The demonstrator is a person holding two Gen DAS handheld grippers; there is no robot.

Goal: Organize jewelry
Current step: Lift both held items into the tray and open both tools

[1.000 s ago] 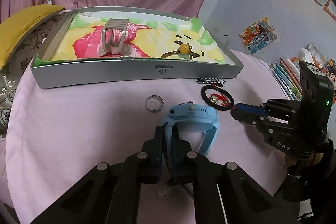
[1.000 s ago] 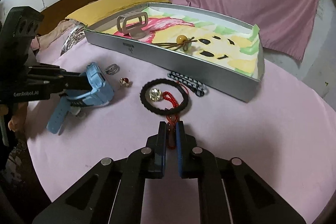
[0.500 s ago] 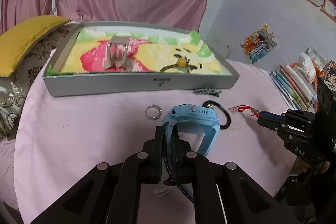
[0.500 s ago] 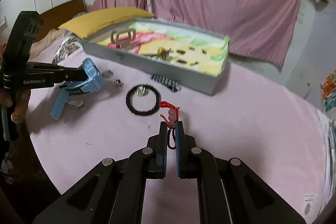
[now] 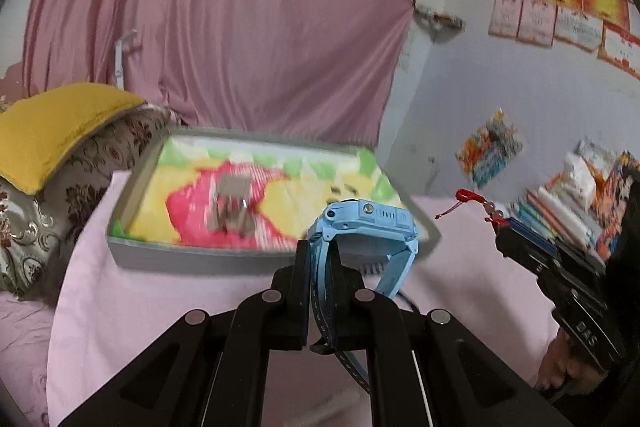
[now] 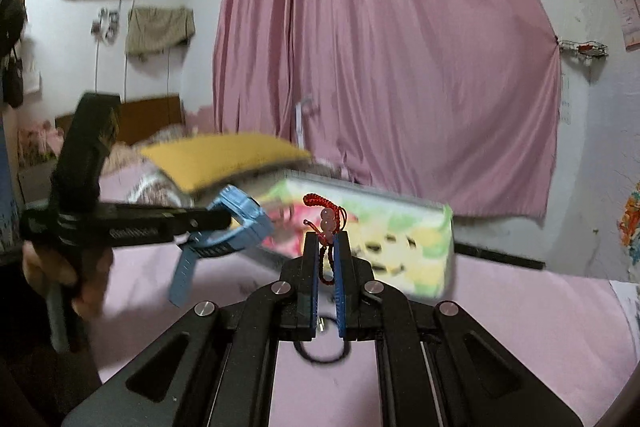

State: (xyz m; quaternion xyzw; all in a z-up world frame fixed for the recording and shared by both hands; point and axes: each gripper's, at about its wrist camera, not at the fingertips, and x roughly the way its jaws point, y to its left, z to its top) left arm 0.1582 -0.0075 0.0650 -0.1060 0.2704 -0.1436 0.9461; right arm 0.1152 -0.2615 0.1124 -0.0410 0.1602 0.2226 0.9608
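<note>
My left gripper is shut on the strap of a light blue watch, which hangs in the air in front of the grey box. The box has a colourful lining, and a grey hair clip lies blurred inside it. My right gripper is shut on a red cord bracelet with pale pink beads, held above the pink table. In the right wrist view, the left gripper holds the watch to the left, near the box. A black ring bracelet lies on the table under the right gripper.
A yellow cushion on a patterned pillow lies left of the box. A pink curtain hangs behind it. Books and papers are stacked at the right. A person's hand grips the left tool's handle.
Both grippers have risen and tilted upward. The watch and the red cord bracelet have come up off the table with them. The black bracelet stayed on the cloth.
</note>
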